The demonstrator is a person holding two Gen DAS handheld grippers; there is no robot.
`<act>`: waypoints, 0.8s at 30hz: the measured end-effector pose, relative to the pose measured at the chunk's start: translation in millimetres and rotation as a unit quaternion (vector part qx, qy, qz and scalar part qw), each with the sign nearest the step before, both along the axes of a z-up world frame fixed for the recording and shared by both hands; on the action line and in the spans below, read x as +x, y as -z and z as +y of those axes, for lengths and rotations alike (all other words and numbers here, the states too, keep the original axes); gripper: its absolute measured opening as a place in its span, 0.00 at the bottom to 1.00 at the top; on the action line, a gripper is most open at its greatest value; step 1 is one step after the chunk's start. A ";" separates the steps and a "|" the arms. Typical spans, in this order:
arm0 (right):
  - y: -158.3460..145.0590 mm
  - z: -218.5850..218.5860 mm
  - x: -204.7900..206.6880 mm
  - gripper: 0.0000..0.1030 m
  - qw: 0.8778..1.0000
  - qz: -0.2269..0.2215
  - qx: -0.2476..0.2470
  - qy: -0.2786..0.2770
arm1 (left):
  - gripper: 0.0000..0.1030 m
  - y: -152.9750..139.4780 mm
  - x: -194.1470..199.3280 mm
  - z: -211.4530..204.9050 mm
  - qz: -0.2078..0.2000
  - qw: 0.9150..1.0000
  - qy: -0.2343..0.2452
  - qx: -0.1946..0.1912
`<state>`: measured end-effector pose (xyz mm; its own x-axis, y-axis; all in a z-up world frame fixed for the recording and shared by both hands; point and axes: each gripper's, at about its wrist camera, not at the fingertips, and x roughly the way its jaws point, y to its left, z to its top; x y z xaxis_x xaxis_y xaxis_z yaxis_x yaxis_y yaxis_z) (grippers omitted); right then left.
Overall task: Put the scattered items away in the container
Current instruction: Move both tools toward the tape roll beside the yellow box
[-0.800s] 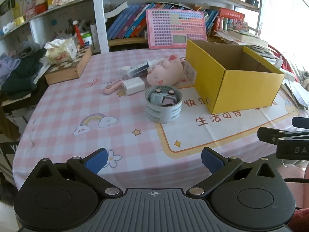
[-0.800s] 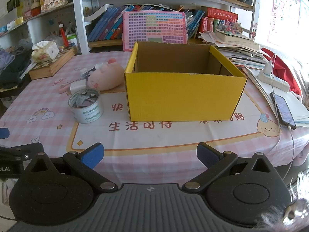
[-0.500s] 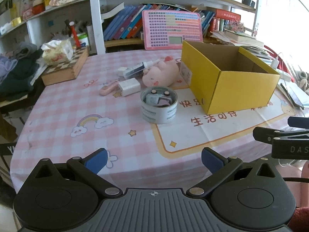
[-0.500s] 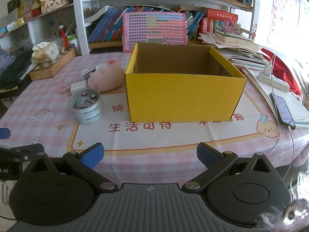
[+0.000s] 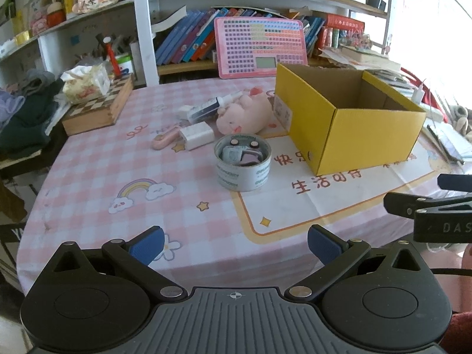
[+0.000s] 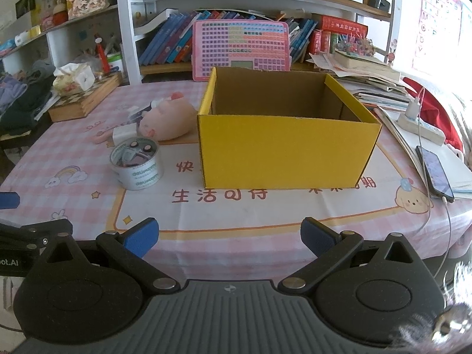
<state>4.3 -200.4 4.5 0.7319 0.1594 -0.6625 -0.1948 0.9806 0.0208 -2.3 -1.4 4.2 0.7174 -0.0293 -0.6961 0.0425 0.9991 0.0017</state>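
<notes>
An open yellow cardboard box [image 5: 368, 135] [image 6: 283, 150] stands on the table, empty as far as I see. Left of it sit a tape roll [image 5: 242, 163] [image 6: 137, 163] with small items inside, a pink plush pig [image 5: 243, 113] [image 6: 166, 119], a white charger block [image 5: 197, 135] [image 6: 122, 134], a blue-white tube [image 5: 211, 109] and a pink stick-like item [image 5: 165, 140]. My left gripper [image 5: 234, 243] is open and empty at the table's near edge. My right gripper [image 6: 228, 237] is open and empty in front of the box.
A wooden chessboard box [image 5: 97, 109] with a tissue pack [image 5: 85, 84] lies at the far left. A pink keyboard toy [image 5: 261, 47] leans on the bookshelf. A phone [image 6: 435, 171] and power strip [image 6: 421, 125] lie at the right. Each gripper shows in the other's view.
The left gripper has drawn back and turned slightly, so the items and box sit a little further left and smaller. The right view is almost unchanged.
</notes>
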 end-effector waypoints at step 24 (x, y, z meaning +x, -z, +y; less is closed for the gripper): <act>-7.2 15.3 -1.4 1.00 0.999 -0.020 -0.010 -0.034 | 1.00 2.0 4.7 12.9 0.001 0.999 -0.006 -0.034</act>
<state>2.9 -185.1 11.7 0.7453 0.1965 -0.6371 -0.2609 0.9653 -0.0073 2.4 11.5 2.2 0.7167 -0.0675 -0.6941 0.0304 0.9974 -0.0656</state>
